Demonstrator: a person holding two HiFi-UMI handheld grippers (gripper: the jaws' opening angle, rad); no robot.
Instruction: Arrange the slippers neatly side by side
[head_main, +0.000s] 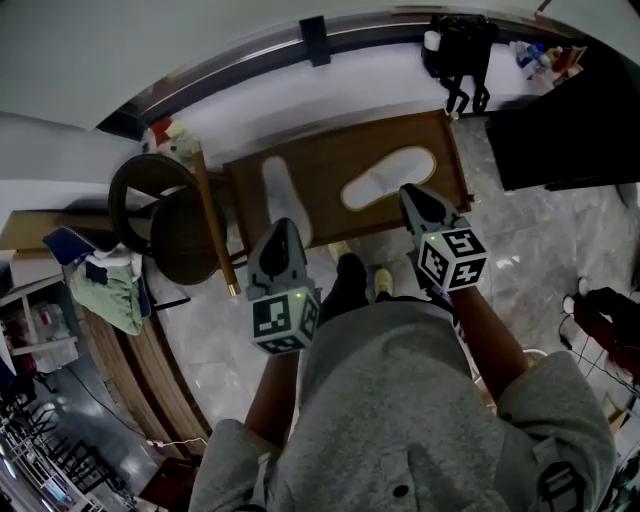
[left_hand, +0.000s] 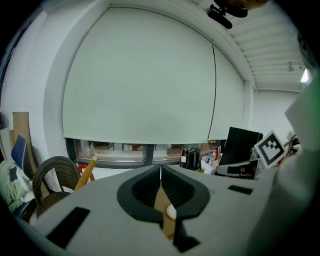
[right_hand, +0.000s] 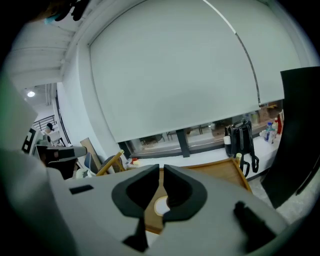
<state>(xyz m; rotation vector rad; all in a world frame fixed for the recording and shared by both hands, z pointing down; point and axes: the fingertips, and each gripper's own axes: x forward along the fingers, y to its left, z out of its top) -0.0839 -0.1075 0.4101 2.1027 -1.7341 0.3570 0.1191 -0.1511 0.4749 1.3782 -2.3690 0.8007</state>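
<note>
**Slippers apart on low table; both grippers closed and empty**

Surface: a low brown wooden table (head_main: 325, 160) stands on a grey marbled tile floor (head_main: 545, 255). Two white slippers lie on it, well apart and not parallel. The left slipper (head_main: 283, 192) runs lengthwise away from the person. The right slipper (head_main: 388, 178) lies at a slant across the table top.

Grippers: the left gripper (head_main: 283, 226) hovers over the near end of the left slipper, jaws pressed together with nothing between them. The right gripper (head_main: 411, 193) hangs just beside the right slipper's near edge, its jaws likewise closed on nothing. Contact with either slipper cannot be confirmed.

Room: a white ledge (head_main: 300, 100) runs behind the table below a drawn pale roller blind (left_hand: 140, 75). A black backpack (head_main: 462, 48) sits on the ledge. A wicker chair (head_main: 160, 215) stands left of the table, with a wooden pole (head_main: 213, 225) leaning between the two.
</note>
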